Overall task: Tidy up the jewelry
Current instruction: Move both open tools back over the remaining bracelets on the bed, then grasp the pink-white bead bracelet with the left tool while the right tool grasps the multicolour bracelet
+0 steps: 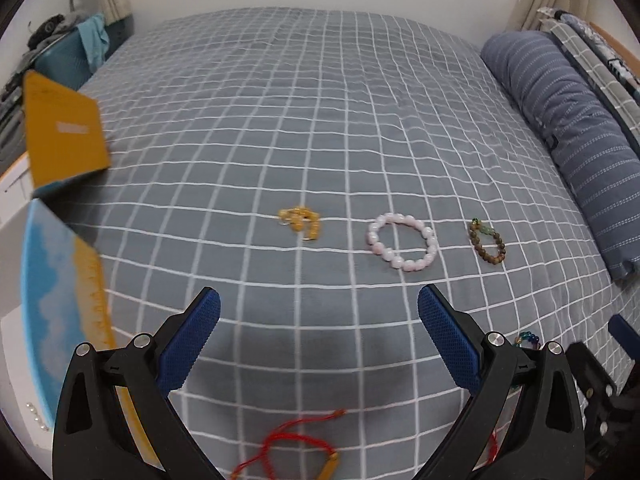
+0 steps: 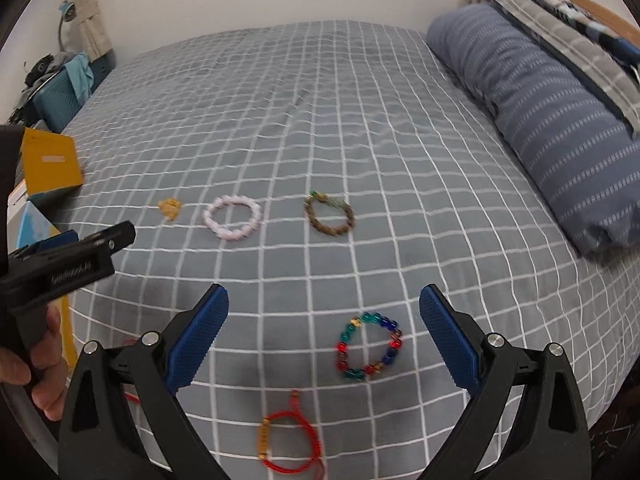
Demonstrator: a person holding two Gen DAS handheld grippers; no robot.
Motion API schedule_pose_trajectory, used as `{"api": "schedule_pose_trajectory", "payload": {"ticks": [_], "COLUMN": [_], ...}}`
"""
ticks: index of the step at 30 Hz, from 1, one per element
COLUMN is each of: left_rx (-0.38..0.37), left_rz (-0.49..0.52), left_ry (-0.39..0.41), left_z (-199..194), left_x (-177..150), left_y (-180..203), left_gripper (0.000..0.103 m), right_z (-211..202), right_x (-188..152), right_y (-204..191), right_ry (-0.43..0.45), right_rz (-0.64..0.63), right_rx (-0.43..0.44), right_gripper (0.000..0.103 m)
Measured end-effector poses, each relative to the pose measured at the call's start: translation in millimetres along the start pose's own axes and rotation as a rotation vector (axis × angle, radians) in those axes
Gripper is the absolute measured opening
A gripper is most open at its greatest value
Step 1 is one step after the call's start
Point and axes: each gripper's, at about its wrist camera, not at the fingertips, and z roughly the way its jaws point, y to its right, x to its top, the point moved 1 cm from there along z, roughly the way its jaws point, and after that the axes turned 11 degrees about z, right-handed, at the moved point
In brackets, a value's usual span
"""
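**Five Bracelets Laid Out on a Checked Bedspread**

While both tools hang above the grey checked bedspread (image 2: 360,120), the left gripper (image 1: 319,316) and right gripper (image 2: 324,312) stand wide apart at the fingers, gripping nothing. Across the middle lie a yellow bracelet (image 1: 300,222), a pink bead bracelet (image 1: 402,247) and a brown bead bracelet (image 1: 487,241). Nearer the right gripper sit a multicoloured bead bracelet (image 2: 369,345) and a red cord bracelet (image 2: 290,446). A yellow box (image 1: 64,136) stands at the left edge.

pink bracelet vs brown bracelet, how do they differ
The pink bracelet has pale, smooth, larger beads; the brown bracelet has dark, smaller beads plus green ones at its far side. Pink lies left, nearer the yellow box; brown nearer the pillow. Both lie flat as open loops.
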Motion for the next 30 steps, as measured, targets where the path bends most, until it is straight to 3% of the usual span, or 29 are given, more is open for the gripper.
{"api": "schedule_pose_trajectory", "payload": {"ticks": [9,21,30], "left_rx": [0.008,0.026,0.034], "left_rz": [0.027,-0.004,-0.037], "left_ry": [-0.034,-0.078,-0.106], "left_z": [38,96,126], "left_x": [16,30,35], "left_y": [29,44,38], "left_gripper": [0.097,0.097,0.097], "right_z": [25,56,77], "right_x": [-14,-31,-38], "right_y": [37,59,65], "right_ry": [-0.057,-0.129,-0.182], "right_rz": [0.06,0.096,0.107], "right_rx": [-0.017,-0.026,-0.031], "right_gripper": [0.092,0.079,0.061]}}
